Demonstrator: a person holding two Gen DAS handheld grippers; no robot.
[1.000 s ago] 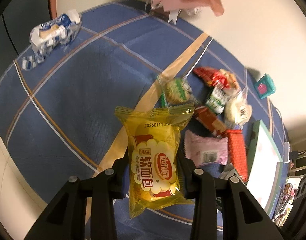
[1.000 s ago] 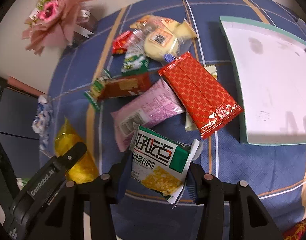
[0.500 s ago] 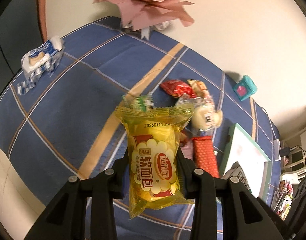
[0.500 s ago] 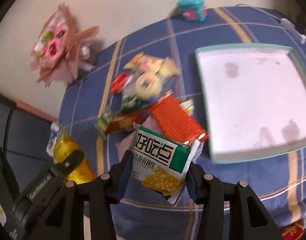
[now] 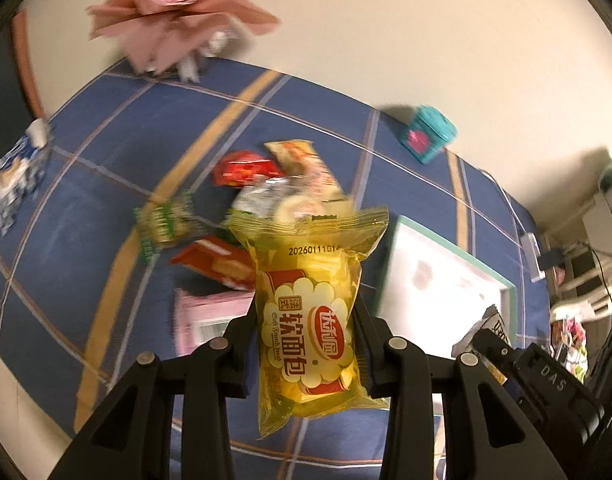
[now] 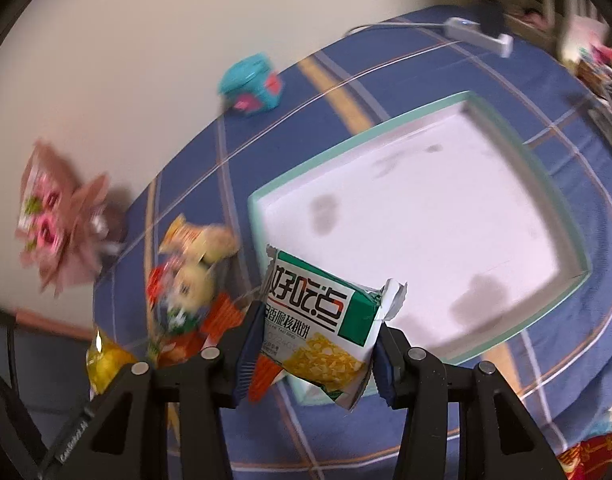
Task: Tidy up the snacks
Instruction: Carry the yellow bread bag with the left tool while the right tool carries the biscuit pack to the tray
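Snacks sit in a loose pile on the blue plaid tablecloth, left of the white tray — red, green, pink and clear packets overlapping, blurred so the details are unclear. Open cloth lies left of the pile in the left wrist view, out to a blue-and-white packet near the table's left edge. Bare cloth also rings the tray on its near and far sides in the right wrist view.

Left gripper is clamped on a yellow soft-bread packet, held upright, both pads pressing its sides, lifted clear of the table with the pile behind it. Right gripper pinches a green-and-white cracker packet with a torn upper right corner; it hangs over the tray's near left corner. Each gripper shows at the edge of the other's view.

Tray has a teal rim and a white floor with a few dark smudges — nothing lies in it. A small teal box stands on the cloth beyond the tray, close to the wall. A pink bouquet sits at the far table edge against the wall. A white power strip lies near the far right corner.
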